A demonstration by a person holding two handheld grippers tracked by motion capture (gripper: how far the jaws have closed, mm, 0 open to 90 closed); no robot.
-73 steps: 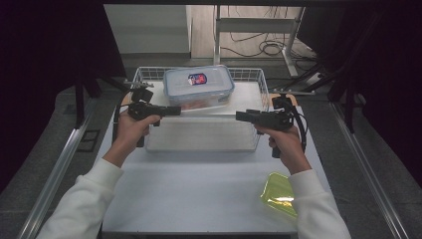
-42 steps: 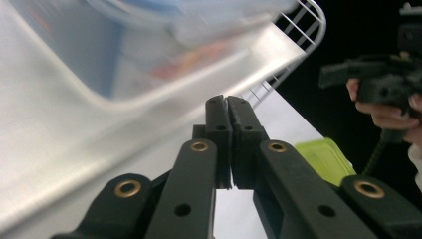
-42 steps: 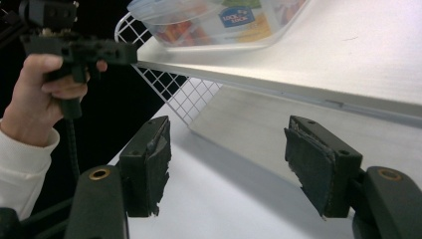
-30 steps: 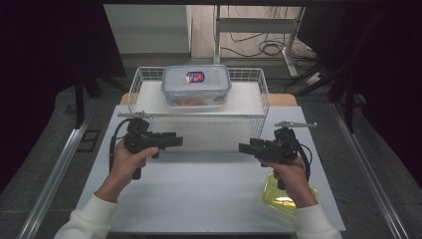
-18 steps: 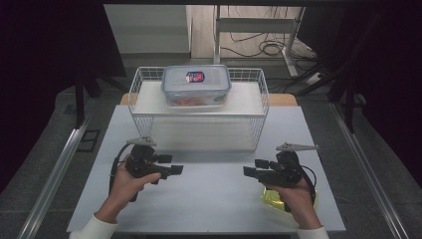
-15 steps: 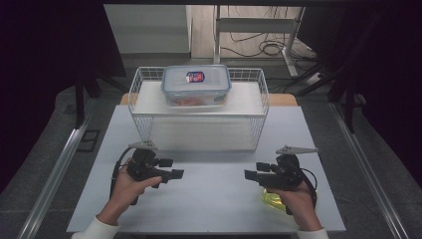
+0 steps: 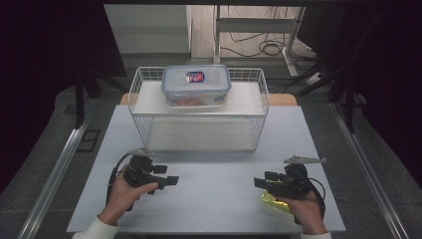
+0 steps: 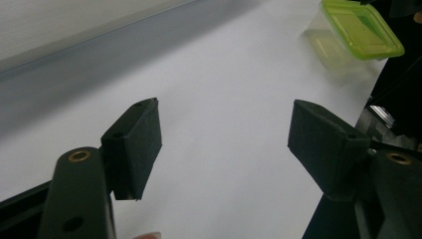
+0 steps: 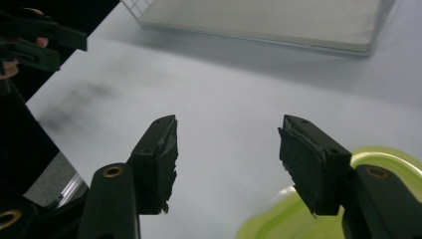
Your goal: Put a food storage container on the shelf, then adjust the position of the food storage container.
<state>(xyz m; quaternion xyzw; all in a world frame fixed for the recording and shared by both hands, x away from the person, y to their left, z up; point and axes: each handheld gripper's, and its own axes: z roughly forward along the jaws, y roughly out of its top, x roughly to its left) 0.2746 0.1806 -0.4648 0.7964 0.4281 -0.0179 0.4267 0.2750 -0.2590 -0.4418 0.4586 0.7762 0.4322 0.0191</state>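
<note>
A clear food box with a blue-rimmed lid stands on the upper shelf of a white wire rack at the back of the table. My left gripper is low over the near left of the table, open and empty, its jaws pointing right. My right gripper is at the near right, open and empty, pointing left. A small green-lidded container lies partly under the right hand. In the left gripper view that container is far off; in the right gripper view it sits just below the jaws.
The white table top stretches between the two grippers and the rack. The rack's lower shelf shows ahead of the right gripper, with the other hand's gripper at the upper left. Dark floor and metal rails border the table.
Both hands have drawn back from the rack toward the near table edge and lowered. The clear box stays on the rack's upper shelf. The right hand now rests over the green container.
</note>
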